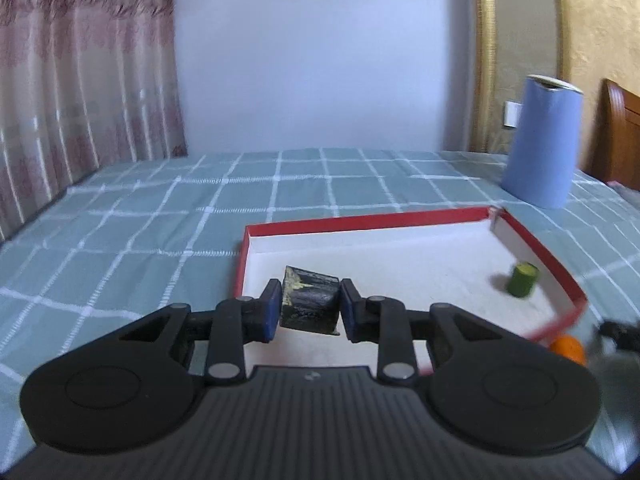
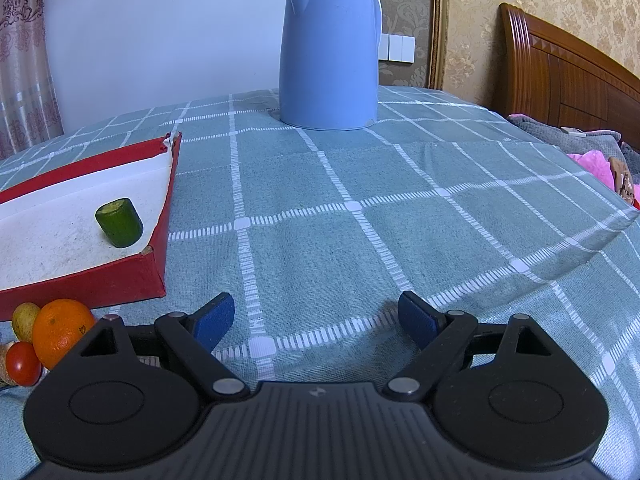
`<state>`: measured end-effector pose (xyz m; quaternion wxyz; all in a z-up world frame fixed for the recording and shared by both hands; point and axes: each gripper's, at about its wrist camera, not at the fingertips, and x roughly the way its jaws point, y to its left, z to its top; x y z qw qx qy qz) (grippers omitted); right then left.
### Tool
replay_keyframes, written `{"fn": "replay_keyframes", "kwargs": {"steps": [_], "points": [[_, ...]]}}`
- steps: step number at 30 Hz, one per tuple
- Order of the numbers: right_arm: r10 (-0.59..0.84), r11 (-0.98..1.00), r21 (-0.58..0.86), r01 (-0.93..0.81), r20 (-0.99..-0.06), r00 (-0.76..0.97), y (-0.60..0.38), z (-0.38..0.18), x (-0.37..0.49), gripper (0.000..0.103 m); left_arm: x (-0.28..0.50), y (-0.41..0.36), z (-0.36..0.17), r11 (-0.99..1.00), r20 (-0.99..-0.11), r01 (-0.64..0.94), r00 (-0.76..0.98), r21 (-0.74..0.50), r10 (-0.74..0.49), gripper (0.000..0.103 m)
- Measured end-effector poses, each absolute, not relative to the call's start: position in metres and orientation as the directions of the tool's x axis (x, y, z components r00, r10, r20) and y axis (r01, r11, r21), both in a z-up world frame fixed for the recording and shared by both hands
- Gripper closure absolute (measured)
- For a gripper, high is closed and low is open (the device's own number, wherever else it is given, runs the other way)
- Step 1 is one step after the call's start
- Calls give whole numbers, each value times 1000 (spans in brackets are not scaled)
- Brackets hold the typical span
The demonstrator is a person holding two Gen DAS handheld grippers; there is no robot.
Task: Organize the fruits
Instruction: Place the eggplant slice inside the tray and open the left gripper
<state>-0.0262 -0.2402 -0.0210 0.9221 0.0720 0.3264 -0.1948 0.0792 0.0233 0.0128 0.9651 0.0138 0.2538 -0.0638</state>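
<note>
Two tools: one in each hand, both pointing down at a checked cloth that may cover a counter or a bed.
Left tool (image 1: 309,306): jaws narrowed around a dark chunk (image 1: 308,300), blue pads against both its sides; looks gripped, held above the near left part of the tray floor.
Right tool (image 2: 316,320): jaws spread wide, nothing between them, only bare cloth (image 2: 360,184) ahead.
Waiting fruit: orange (image 2: 60,330), small red tomato (image 2: 22,362) and a yellowish piece (image 2: 25,320), bunched just outside the tray's near wall.
Tray (image 2: 120,286): shallow red box with white lining; green stub (image 2: 119,222) lies near its right corner, well apart from the chunk.
Kettle (image 2: 330,48): blue, upright, beyond the tray, well clear of the work.
Step in hand, my reading: setting the chunk down in the tray.
Doing it well: lower until the chunk rests on the lining, then ease the pads apart; keep off the left wall; leave room for the fruit outside.
Hard to make out: what the chunk is, black rind with yellow flecks, perhaps melon; its underside is hidden, so I cannot tell whether it touches the lining.
Cut off: the tray's near edge behind the left tool; the left view's right side is blurred; a pale object left of the tomato runs out of frame.
</note>
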Motion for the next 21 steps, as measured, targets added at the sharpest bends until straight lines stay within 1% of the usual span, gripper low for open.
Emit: {"fn": "replay_keyframes", "kwargs": {"steps": [5,9,13,19,21], "points": [[-312,914,6,406,-630,711,-240,-21,-26,14,115,27,-3,996,-535,82,840,-38,-90,75],[-312,914,6,407,-630,711,-240,-21,-26,14,135,26,-13,997,-568,70,820,-23,-70,75],[-312,914,7,406,-630,711,-240,-21,-26,13,144,23,-24,998,-593,55,804,18,-34,74],[-311,914,8,406,-630,711,-240,-21,-26,13,136,29,-20,999,-584,54,810,-7,-48,54],[-311,914,8,406,-630,712,-240,-21,-26,13,126,30,-16,998,-573,68,817,-1,-56,44]]}}
